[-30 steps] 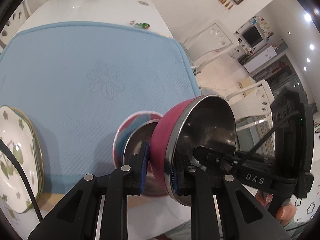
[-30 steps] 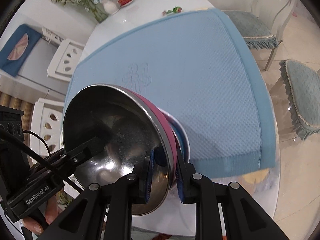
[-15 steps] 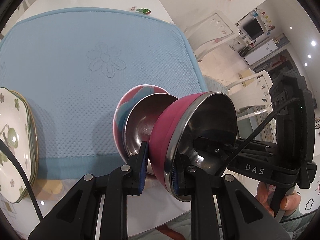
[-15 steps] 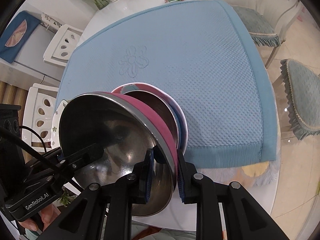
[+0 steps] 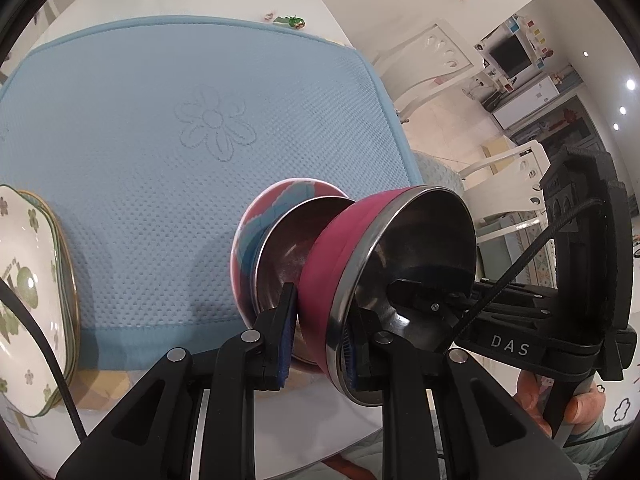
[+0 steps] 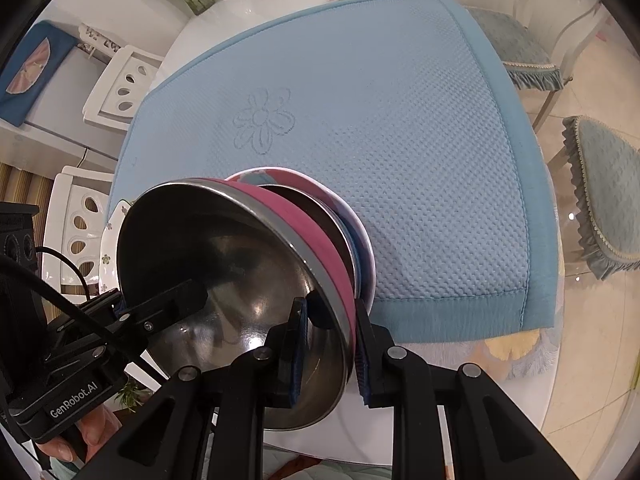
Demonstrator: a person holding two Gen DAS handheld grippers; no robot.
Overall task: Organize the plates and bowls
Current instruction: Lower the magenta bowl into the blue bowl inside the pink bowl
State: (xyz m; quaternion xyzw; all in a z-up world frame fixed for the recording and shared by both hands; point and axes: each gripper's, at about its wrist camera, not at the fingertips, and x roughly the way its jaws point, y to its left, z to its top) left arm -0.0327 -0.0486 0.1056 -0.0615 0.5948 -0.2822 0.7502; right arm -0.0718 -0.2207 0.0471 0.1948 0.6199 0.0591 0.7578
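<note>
The pink bowl [image 5: 336, 256] had a shiny metal inside and a smooth matt outside. The blue mat [image 5: 160, 120] was a dimpled cloth. The flowered plates [image 5: 24, 280] looked like glossy ceramic, and the white table [image 6: 400, 432] was glossy.

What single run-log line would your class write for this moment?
left gripper: shut on pink steel bowl | right gripper: shut on same rim | bowl: tilted above nested bowls | mat: beneath
</note>
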